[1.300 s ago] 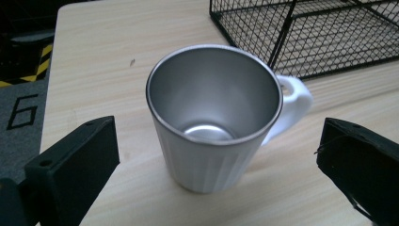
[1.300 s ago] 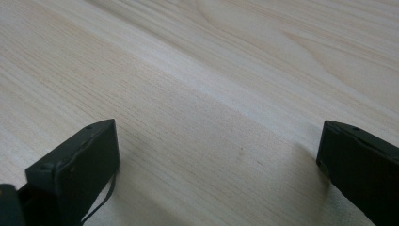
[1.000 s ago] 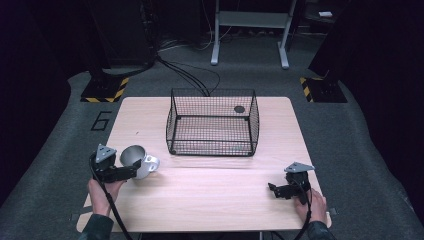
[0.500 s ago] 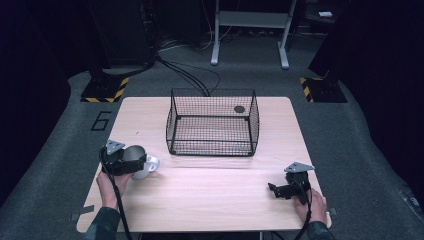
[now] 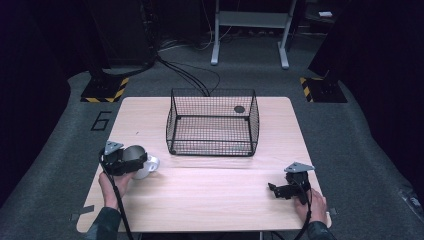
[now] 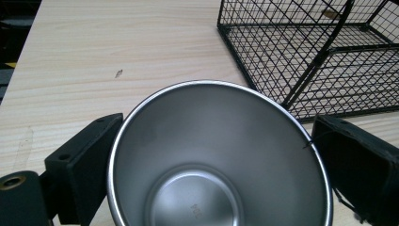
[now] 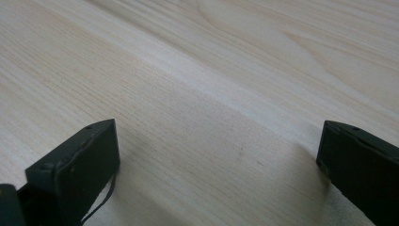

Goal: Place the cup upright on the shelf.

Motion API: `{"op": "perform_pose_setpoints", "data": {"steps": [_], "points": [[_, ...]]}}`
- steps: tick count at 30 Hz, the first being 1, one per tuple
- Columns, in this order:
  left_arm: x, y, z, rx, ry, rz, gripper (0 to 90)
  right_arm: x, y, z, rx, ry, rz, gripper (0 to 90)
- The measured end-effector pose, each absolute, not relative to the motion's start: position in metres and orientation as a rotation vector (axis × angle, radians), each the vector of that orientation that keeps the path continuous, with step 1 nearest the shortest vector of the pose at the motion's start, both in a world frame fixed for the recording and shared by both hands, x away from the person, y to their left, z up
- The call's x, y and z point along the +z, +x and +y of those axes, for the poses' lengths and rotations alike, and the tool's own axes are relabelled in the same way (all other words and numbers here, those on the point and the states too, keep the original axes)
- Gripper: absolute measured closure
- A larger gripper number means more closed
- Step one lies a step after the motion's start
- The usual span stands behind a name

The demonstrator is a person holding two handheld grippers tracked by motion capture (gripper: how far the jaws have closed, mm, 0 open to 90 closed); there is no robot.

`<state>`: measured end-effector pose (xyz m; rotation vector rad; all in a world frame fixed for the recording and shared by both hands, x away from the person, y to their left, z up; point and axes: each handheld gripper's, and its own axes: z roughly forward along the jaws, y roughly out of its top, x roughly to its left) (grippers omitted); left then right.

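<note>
Left gripper [image 6: 207, 179] clamps steel cup [image 6: 216, 160], lower left of bench [image 5: 210, 195].
Right gripper [image 5: 285, 189] open, empty, lower right. Cup judged rigid, light, slick; grip across the rim. Wire basket [image 5: 212, 122] sits centre.

Your left hand-held gripper [image 5: 131, 161] sits at the desk's [image 5: 210, 200] near left, its jaws closed against a steel cup [image 6: 219, 155], while your right hand-held gripper [image 5: 280, 190] rests low at the near right, jaws spread wide, holding nothing.
</note>
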<state>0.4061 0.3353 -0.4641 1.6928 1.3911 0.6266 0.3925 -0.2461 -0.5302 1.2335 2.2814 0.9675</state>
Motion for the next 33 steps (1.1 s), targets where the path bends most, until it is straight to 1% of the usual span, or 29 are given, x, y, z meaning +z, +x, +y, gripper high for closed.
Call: {"op": "perform_pose_setpoints", "data": {"steps": [15, 33], "points": [[-0.461, 0.404, 0.335, 0.627, 1.700, 1.371, 6.3, -0.530, 0.392, -0.246, 0.967, 1.234, 2.281, 0.0], [-0.438, 0.393, 0.320, 0.601, 1.760, 1.256, 6.3, -0.530, 0.392, -0.246, 0.967, 1.234, 2.281, 0.0]]}}
